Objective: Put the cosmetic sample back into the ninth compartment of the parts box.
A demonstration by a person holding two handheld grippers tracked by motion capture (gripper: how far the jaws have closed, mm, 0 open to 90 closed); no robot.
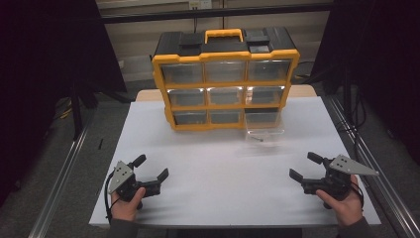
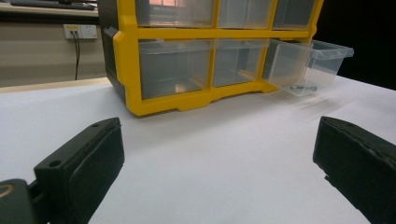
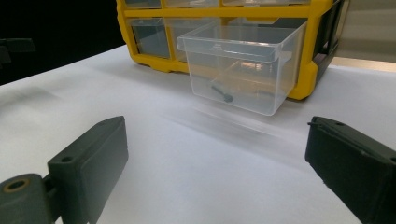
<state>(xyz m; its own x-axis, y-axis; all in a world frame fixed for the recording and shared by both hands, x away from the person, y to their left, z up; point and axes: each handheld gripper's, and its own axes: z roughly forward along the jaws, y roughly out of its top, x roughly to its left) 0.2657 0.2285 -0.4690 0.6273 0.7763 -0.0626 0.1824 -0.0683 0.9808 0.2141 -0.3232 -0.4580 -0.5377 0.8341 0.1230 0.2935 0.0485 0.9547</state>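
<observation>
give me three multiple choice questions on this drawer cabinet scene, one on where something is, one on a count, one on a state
1. Which drawer of the cabinet is pulled out?
A. top left
B. middle centre
C. bottom right

2. How many drawers does the cabinet front have?
A. six
B. nine
C. twelve

3. How are the left gripper and right gripper set?
A. both open and empty
B. both shut on the drawer
C. left shut on a screw, right open

Answers:
1. C, the high view shows the clear drawer sticking out of the bottom row at the right, with a small dark screw lying in it.
2. B, the yellow frame holds three rows of three.
3. A, each gripper's jaws stand wide apart above the white table, with nothing between them.
</observation>
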